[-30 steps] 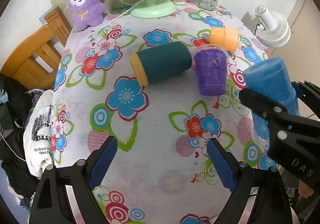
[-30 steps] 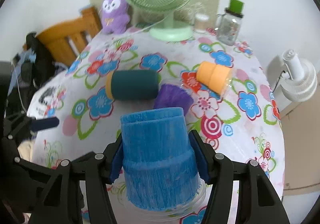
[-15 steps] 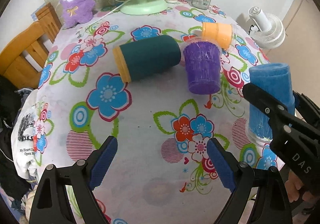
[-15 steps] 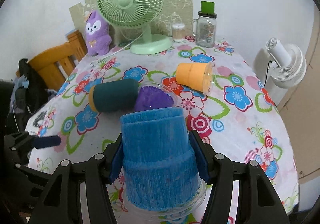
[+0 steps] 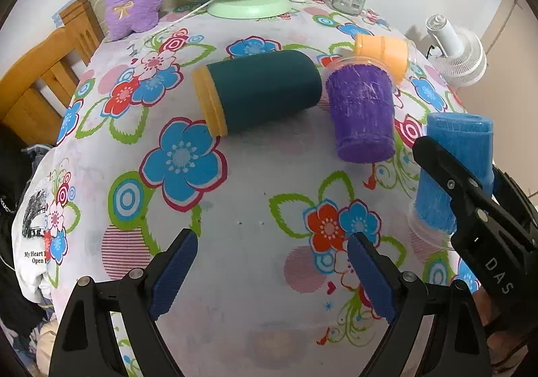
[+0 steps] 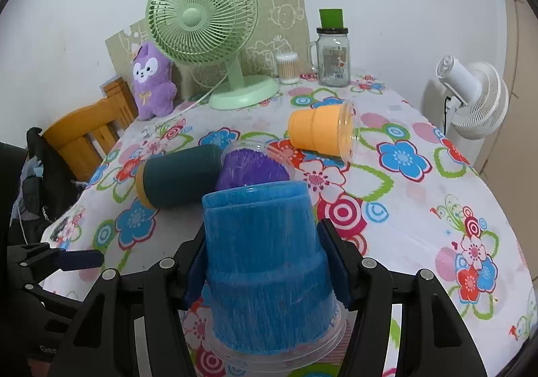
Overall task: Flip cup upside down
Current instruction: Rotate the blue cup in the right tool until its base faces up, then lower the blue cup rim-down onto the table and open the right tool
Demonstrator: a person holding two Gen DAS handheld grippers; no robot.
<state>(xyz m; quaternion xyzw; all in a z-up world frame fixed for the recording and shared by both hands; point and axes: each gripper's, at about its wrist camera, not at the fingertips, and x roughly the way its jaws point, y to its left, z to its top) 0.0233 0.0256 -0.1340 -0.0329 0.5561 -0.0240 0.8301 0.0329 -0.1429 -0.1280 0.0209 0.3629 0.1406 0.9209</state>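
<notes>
My right gripper is shut on the blue cup, which stands upside down with its clear rim low at the table's near right; it also shows in the left wrist view. My left gripper is open and empty above the flowered tablecloth. A purple cup, a dark teal cup with a yellow rim and an orange cup lie on their sides in the middle of the table.
A green fan, a purple plush toy, a glass jar and a cotton swab tub stand at the back. A wooden chair is at the left, a white fan off the right edge.
The right gripper has tilted level and lowered the inverted blue cup toward the table. The left gripper has moved forward a little toward the lying cups.
</notes>
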